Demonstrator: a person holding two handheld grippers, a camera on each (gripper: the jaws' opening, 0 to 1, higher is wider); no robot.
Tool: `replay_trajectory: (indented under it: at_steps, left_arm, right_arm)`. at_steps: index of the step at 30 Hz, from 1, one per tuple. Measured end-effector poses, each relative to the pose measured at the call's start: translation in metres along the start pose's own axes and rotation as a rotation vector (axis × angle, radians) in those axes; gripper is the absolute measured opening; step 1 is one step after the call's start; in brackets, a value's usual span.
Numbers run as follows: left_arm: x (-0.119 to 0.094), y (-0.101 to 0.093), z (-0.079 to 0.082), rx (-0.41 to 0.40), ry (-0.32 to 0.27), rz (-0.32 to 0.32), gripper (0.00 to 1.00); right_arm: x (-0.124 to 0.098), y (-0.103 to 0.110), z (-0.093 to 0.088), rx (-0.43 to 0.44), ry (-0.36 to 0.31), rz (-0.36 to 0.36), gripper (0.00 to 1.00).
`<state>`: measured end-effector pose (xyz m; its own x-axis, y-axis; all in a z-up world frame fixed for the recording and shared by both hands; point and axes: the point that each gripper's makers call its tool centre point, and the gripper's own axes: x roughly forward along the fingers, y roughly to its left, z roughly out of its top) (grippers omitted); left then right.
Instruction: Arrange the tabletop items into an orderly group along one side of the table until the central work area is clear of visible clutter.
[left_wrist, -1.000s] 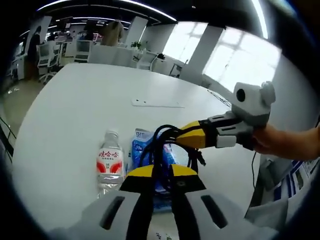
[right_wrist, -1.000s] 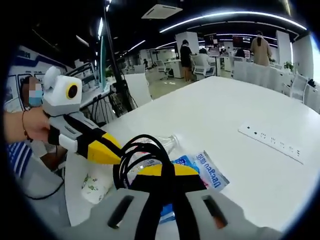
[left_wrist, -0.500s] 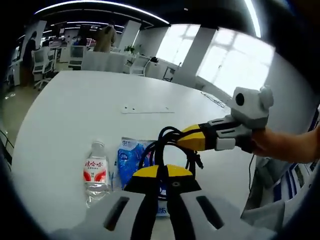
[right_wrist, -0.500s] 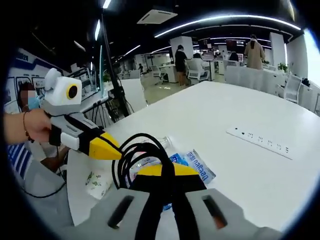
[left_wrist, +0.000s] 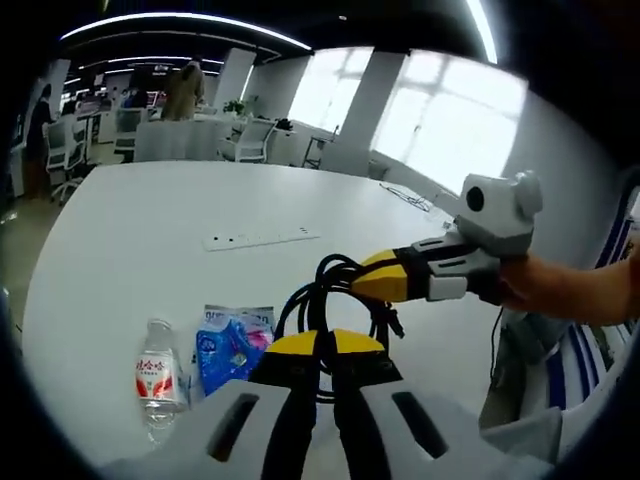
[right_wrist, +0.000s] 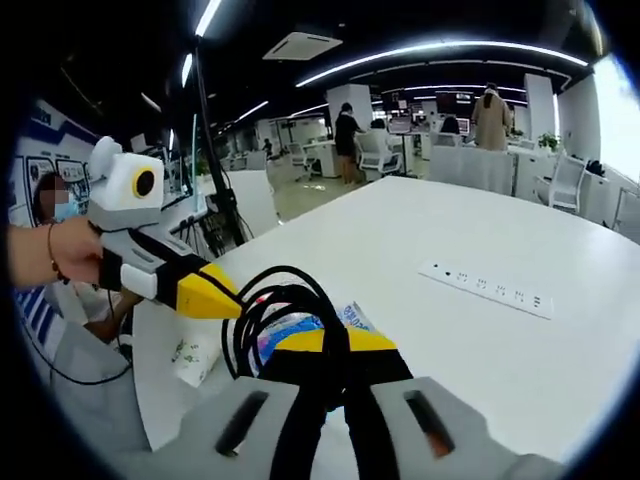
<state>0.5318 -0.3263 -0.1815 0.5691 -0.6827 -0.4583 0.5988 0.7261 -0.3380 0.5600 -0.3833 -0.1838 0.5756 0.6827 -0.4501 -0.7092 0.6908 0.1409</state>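
A black coiled cable hangs in the air above the white table, and both grippers hold it. In the left gripper view my left gripper is shut on the coil's lower part, while my right gripper comes in from the right and pinches its upper loops. The right gripper view has the same cable with my right gripper shut on it and my left gripper clamped on from the left. Below lie a water bottle on its side and a blue snack packet, the packet partly hidden.
A white power strip lies flat further out on the table, the strip also in the right gripper view. A flower-patterned paper cup sits near the table edge. A person sits close by at that edge; office desks and chairs stand behind.
Both grippers have risen with the cable still held between them. The bottle and packet now look smaller and lower in both views.
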Motion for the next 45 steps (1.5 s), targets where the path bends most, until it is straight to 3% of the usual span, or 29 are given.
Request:
replay_trajectory:
  at_steps: [9,27,45]
  left_arm:
    - [0.014,-0.027,0.007,0.015,-0.01,-0.028,0.0]
    - [0.04,-0.081,0.006,0.056,0.018,-0.09,0.0]
    - [0.08,-0.138,-0.009,0.085,0.062,-0.159,0.0]
  right_arm:
    - [-0.027,-0.016,-0.004,0.019,-0.014,-0.032,0.02]
    - [-0.082,-0.037,-0.022,0.052,-0.023,-0.104,0.02]
    - [-0.138,-0.068,-0.056,0.092,-0.003,-0.189,0.02]
